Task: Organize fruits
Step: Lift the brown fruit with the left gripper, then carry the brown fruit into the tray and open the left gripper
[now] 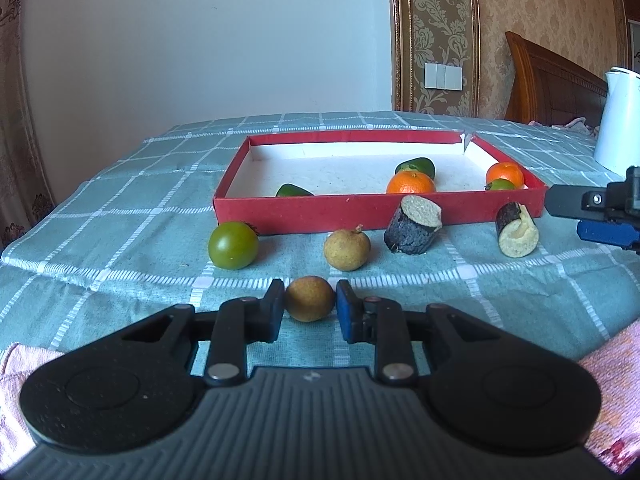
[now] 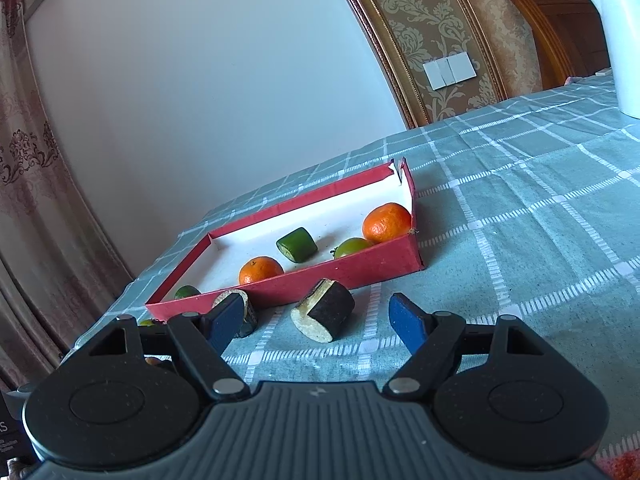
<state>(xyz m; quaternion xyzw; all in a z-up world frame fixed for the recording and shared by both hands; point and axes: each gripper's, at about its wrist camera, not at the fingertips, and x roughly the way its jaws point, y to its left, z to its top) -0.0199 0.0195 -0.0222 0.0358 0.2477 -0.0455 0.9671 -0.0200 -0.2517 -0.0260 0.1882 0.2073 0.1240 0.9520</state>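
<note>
Our left gripper [image 1: 310, 300] has its jaws closed against either side of a small brown longan [image 1: 310, 298] that sits on the tabletop [image 1: 120, 280]. We cannot tell whether it has left the cloth. The red box [image 1: 380, 210] lies straight ahead of these jaws, past the row of loose fruit, so we judge the coming move to be a lift and a carry forward over its near wall. The longan is round, with no long axis to mind.

Our right gripper [image 2: 320, 322] hangs with jaws wide apart and holds nothing. A sugarcane piece [image 2: 324, 314] lies on its side just ahead between them, its long axis running across and slightly away to the right. That hand is the nearer one for it.

Outside the box we count four more items: one green tomato [image 1: 233, 245], a second longan [image 1: 346, 249], and two sugarcane pieces. Inside we count two oranges [image 1: 411, 183], two dark green pieces [image 1: 415, 167], and one small green tomato [image 2: 352, 247].
</note>
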